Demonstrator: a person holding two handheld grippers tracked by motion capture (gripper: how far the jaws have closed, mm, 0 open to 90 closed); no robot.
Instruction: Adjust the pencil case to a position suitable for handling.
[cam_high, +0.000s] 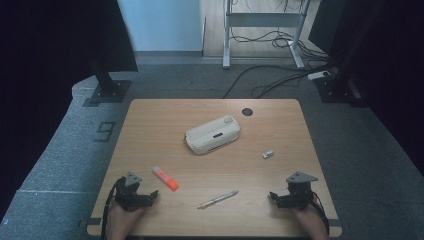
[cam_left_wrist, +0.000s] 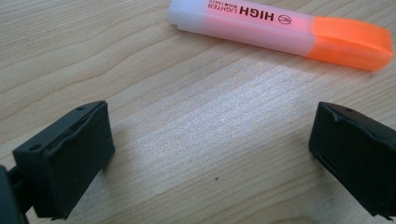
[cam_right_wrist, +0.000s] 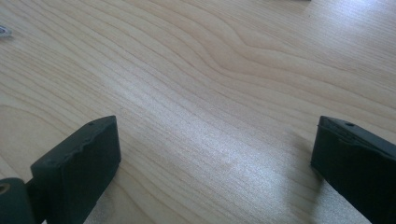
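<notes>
stationery spread across our table (cam_high: 150, 120), both grippers parked at the near edge with nothing in them.

we see the table's things laid well apart, which we judge is so each can be picked without nudging another: the pale pencil case (cam_high: 213, 134) lies in the middle, zipped as far as we can tell, likely the place the smaller things are meant for; the orange highlighter (cam_high: 165, 178) lies flat just ahead of our left gripper (cam_high: 142, 196), the nearest thing to it, cap end toward the centre; the silver pen (cam_high: 217, 199) lies between the two hands near the front edge; a small white eraser-like piece (cam_high: 268, 154) sits toward the right, ahead of our right gripper (cam_high: 282, 197). both sets of jaws stand wide apart over bare wood, resting low, ready to reach.
</notes>
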